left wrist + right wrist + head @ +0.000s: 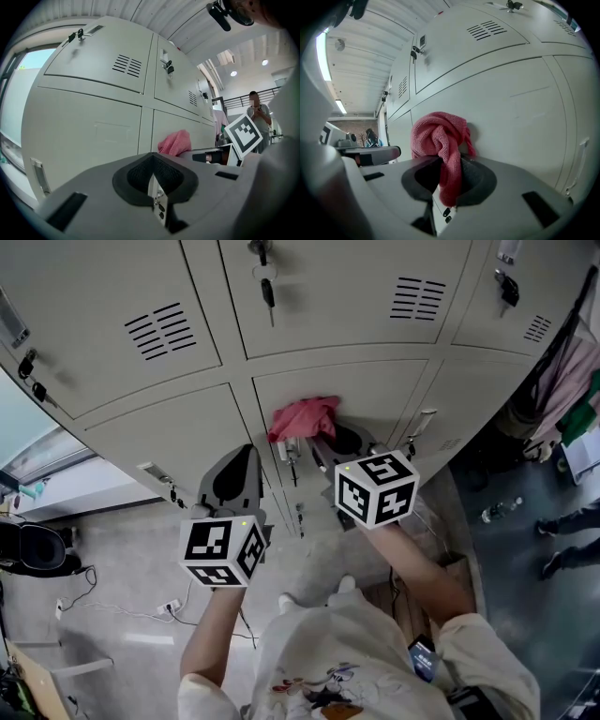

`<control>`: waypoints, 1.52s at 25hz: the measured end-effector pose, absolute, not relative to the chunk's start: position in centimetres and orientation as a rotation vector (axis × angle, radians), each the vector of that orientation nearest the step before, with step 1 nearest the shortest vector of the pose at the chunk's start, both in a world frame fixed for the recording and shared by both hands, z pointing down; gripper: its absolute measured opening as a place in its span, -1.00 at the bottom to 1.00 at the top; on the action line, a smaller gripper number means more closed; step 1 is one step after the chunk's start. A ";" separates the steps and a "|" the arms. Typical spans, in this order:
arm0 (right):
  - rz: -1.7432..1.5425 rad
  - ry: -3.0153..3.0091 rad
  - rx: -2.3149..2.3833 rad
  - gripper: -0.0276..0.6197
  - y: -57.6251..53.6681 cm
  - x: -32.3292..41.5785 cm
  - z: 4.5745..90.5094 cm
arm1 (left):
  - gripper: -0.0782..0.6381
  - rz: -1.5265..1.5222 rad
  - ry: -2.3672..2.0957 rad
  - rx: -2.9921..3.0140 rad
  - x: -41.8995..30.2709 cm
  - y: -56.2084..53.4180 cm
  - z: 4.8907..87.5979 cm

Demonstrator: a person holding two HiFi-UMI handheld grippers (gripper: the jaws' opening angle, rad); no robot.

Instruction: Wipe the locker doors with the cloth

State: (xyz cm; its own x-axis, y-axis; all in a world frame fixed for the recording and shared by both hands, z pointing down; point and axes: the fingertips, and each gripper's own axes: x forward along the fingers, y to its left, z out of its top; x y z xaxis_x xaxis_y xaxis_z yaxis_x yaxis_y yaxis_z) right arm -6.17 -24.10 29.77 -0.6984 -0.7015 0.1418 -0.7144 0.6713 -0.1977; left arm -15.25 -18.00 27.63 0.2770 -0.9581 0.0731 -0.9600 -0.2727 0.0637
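The left tool [151, 174] has its jaws closed together on nothing, near a lower locker door [84, 126]. The right tool [446, 174] is clamped on the pink cloth [437, 133], which is bunched against the neighbouring door [520, 112].

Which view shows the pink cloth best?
The right gripper view: the pink cloth is large, pinched by the right gripper. The head view shows it small; the left gripper view, only partly.
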 end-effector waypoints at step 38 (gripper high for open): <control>0.426 -2.697 1.358 -0.70 -23.4 -6.4 33.8 | -0.77 0.078 -1.678 2.550 -15.7 -16.1 28.2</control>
